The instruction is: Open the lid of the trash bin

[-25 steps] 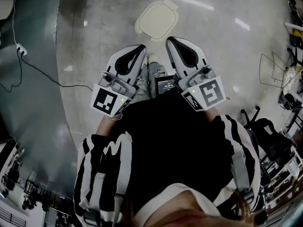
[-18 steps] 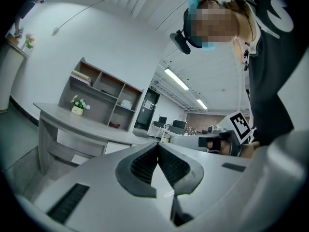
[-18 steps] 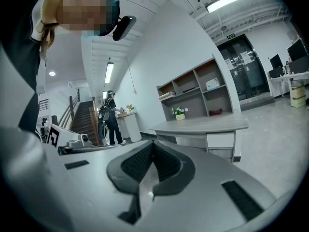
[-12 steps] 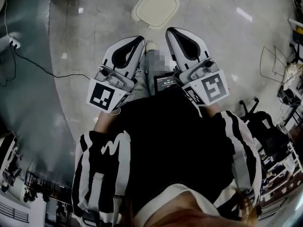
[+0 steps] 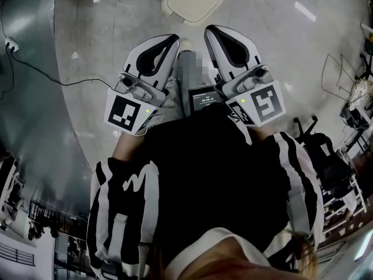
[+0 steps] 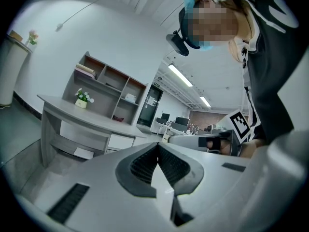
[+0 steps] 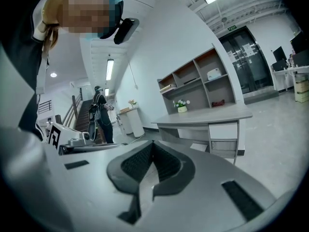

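1. Head view: the trash bin (image 5: 194, 0) stands on the floor (image 5: 280, 45) at the top edge of the picture, ahead of both grippers and apart from them. Its cream lid lies flat and closed.
2. The floor is pale grey and glossy, with streaks of reflected ceiling light. A darker curved band takes up its left side, and a black cable (image 5: 49, 78) runs across that band.
3. The left gripper (image 5: 174, 38) and the right gripper (image 5: 208, 29) are held side by side in front of the person's black, white-striped top, tips pointing toward the bin. A small lit screen (image 5: 203, 100) sits between them. Dark chairs (image 5: 326, 162) crowd the right edge.
4. Left gripper view: the jaws are pressed together, ribbed pads meeting at the tip, with nothing between them. Beyond them are a grey desk (image 6: 79, 117), a potted plant (image 6: 83, 97) on it, an open shelf unit (image 6: 108, 83) on the white wall, and strip lights (image 6: 180, 75) along the ceiling. The right gripper shows at the right.
5. Right gripper view: these jaws are pressed together too, pinching nothing. Behind them are the desk, shelves and plant, glass doors (image 7: 246, 57) at the right, and a second person (image 7: 100, 111) standing by a stair rail at the left.
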### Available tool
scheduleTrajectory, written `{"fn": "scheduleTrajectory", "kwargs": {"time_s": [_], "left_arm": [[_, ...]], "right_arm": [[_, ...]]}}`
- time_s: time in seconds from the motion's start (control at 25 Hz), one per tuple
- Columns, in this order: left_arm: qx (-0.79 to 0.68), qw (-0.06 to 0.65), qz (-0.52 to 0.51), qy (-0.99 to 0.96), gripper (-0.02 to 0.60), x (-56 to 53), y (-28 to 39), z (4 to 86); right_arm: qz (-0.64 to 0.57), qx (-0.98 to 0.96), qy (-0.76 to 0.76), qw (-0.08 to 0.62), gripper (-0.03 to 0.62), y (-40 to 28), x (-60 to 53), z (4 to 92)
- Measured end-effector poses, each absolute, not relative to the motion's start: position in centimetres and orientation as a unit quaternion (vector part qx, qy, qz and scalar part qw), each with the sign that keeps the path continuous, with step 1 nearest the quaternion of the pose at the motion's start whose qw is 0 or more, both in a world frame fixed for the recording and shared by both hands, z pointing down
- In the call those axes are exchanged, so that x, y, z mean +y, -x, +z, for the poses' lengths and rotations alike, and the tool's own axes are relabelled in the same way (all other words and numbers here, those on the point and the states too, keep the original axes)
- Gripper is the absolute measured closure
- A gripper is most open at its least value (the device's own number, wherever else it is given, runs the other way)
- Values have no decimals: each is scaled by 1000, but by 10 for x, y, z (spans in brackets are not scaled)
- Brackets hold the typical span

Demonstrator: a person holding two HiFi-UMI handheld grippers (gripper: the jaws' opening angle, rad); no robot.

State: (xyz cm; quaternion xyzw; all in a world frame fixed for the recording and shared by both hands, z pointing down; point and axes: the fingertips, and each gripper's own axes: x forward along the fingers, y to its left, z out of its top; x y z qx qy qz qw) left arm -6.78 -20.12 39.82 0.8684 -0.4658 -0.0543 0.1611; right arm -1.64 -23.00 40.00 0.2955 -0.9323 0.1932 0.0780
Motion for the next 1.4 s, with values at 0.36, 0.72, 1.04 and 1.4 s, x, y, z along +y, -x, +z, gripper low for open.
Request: {"fn": "scheduleTrajectory", "kwargs": {"time_s": [0.36, 0.72, 1.04, 1.4], "left_arm": [[-475, 184, -47, -859, 577, -205, 73, 425], [-480, 195, -41, -855, 577, -209, 76, 435], [-483, 205, -37, -850, 577, -208, 80, 443], [-485, 220, -37, -845, 577, -208, 83, 463]], "right_arm": [[202, -933, -282, 94, 589, 24, -236, 425], [209, -934, -271, 105, 589, 30, -241, 436], [207, -935, -262, 120, 589, 35, -244, 450], [206, -935, -250, 142, 589, 47, -246, 484]]}}
